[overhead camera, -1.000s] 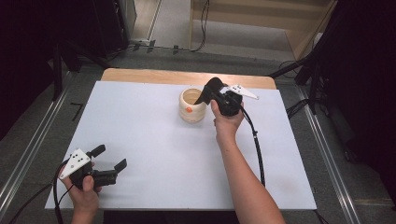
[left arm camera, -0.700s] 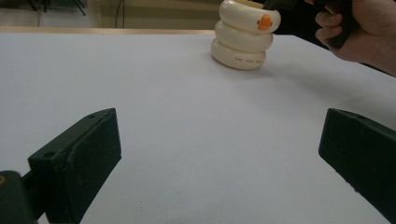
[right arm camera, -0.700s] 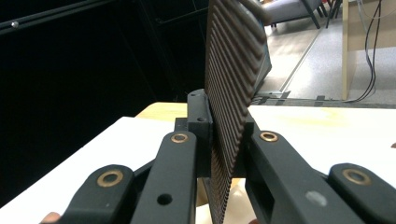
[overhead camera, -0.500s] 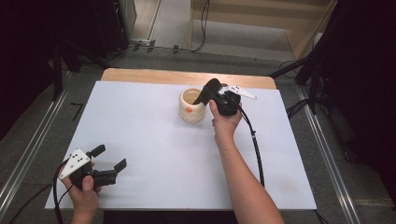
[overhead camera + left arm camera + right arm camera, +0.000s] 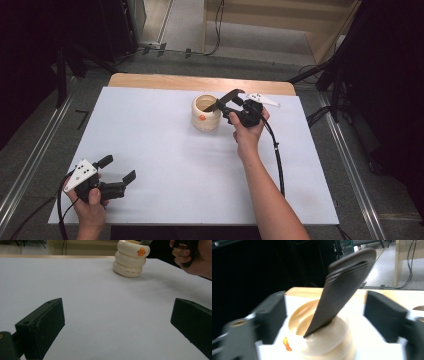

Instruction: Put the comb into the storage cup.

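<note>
- The white table [image 5: 150, 150] is bright, and the room around it is very dark.
- The right gripper [image 5: 324, 310] view is blurry, most of all its jaws.
- Soft shadows lie beside the cup [image 5: 130, 258].

White tabletop [image 5: 150, 150] with wooden far edge. Grey carpeted floor [image 5: 30, 135] around it, metal rails either side. Pale wooden furniture [image 5: 280, 25] behind, possibly shelving. Dark surroundings, cables on floor.
</note>
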